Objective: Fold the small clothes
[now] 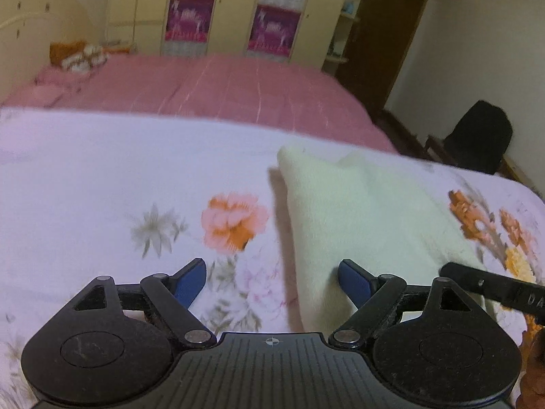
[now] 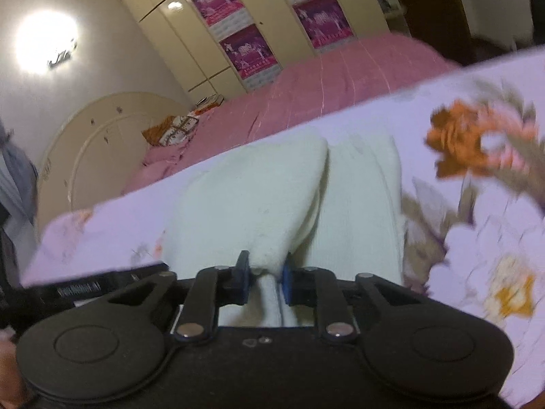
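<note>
Nearest the right wrist camera, the right gripper [image 2: 265,274] was clenched on a bunched fold of the cream garment [image 2: 259,197], its blue pads [image 2: 287,281] pinching the cloth where it narrowed between them. From that pinch the garment spread away in two pale lobes, a rounded one on the left and a flatter ribbed strip on the right, with a dark crease running between them. It lay on the floral sheet [image 2: 477,238], a lilac-white cloth printed with orange and pink flowers. In the left wrist view the left gripper [image 1: 272,279] stood released, jaws wide apart above the sheet with nothing between them; its right blue pad [image 1: 354,281] sat at the near left edge of the cream garment [image 1: 357,211], though whether it touched the cloth could not be told through the blur. The garment lay to the right of centre there, one corner pointing away, beside a printed orange-pink flower [image 1: 233,221]. A black bar [image 1: 494,291], seemingly part of the other gripper, crossed the garment's right side. Beyond the sheet stretched a pink bedspread [image 1: 221,85], with a patterned orange and white cushion [image 1: 78,56] near a cream headboard [image 1: 30,34]. Farthest off stood cream wardrobes with magenta panels [image 1: 190,17], and a dark chair [image 1: 480,136] by the wall.
</note>
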`<state>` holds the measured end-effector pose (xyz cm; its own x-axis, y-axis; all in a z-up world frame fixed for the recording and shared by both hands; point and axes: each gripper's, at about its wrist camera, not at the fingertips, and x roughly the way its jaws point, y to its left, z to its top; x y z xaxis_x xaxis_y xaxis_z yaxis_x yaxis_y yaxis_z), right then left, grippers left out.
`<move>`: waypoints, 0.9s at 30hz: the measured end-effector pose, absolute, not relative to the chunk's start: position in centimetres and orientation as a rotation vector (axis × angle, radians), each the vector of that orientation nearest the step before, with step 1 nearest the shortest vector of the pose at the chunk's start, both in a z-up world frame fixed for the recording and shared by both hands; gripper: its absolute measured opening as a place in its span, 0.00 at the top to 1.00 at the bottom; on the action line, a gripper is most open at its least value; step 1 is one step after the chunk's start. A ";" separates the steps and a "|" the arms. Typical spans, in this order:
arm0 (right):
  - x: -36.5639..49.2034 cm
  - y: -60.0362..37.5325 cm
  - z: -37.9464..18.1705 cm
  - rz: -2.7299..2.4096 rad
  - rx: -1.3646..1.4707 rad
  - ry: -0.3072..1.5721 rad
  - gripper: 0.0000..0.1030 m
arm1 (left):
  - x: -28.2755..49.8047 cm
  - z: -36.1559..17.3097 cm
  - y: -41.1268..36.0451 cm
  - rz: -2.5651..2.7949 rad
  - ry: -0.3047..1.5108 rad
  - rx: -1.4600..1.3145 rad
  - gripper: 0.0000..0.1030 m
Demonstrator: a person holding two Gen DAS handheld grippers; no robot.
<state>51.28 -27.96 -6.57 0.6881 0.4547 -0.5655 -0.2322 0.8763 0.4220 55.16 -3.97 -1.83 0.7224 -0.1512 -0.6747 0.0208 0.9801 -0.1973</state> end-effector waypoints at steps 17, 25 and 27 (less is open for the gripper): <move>49.9 -32.4 -6.6 0.291 0.284 0.706 0.85 | 56.0 -1.2 -8.5 -0.202 0.795 -0.091 0.17; 50.1 -34.3 -5.9 0.278 0.394 0.678 0.65 | 56.2 -1.1 -7.9 -0.203 0.780 -0.097 0.17; 51.1 -34.8 -5.9 0.274 0.432 0.681 0.67 | 56.8 -0.7 -7.7 -0.193 0.753 -0.105 0.17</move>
<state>51.06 -34.83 -5.94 0.7465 0.3804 -0.5459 -0.1033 0.8768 0.4696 56.75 -7.71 -0.66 0.7132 -0.2116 -0.6683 0.1364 0.9770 -0.1639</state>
